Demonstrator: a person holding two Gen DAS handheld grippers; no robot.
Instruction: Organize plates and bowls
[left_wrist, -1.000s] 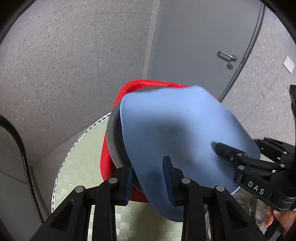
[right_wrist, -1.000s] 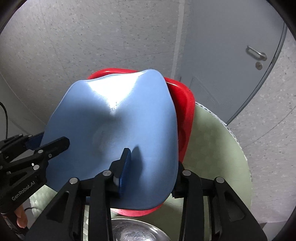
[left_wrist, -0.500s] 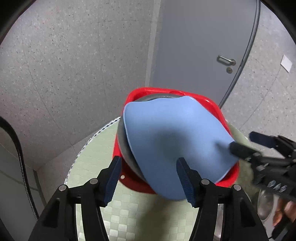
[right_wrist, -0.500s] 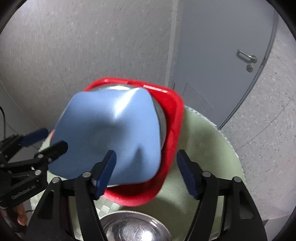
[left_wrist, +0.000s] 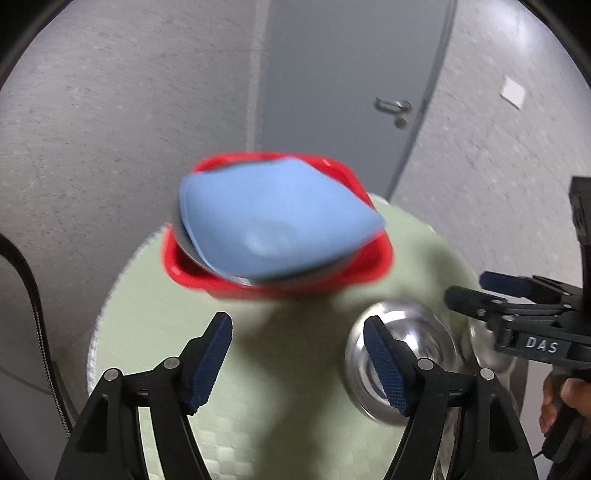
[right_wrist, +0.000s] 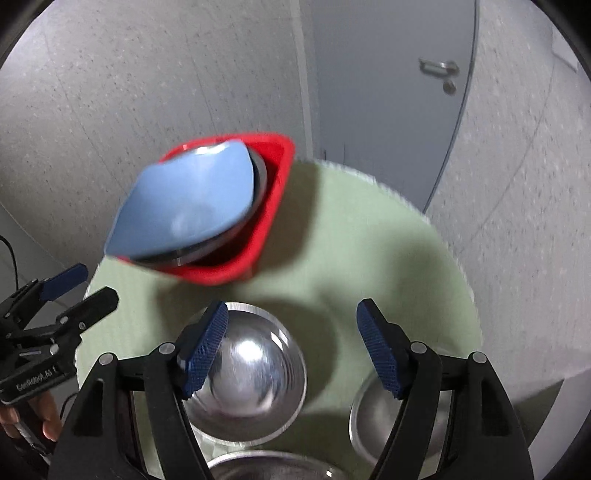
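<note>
A blue plate lies tilted on a grey metal dish inside a red square tray at the far side of the round green table. My left gripper hovers short of the tray, its jaws opening with nothing between them. My right gripper hangs over a steel bowl, jaws opening too and empty. Neither touches the plate.
Two more steel bowls sit near the table's front edge. A grey door and speckled walls stand behind the table. A hand holds the right gripper. A black cable runs at the left.
Both grippers let go of the blue plate, opened wide and drew back from the tray. The plate now rests on the metal dish in the red tray.
</note>
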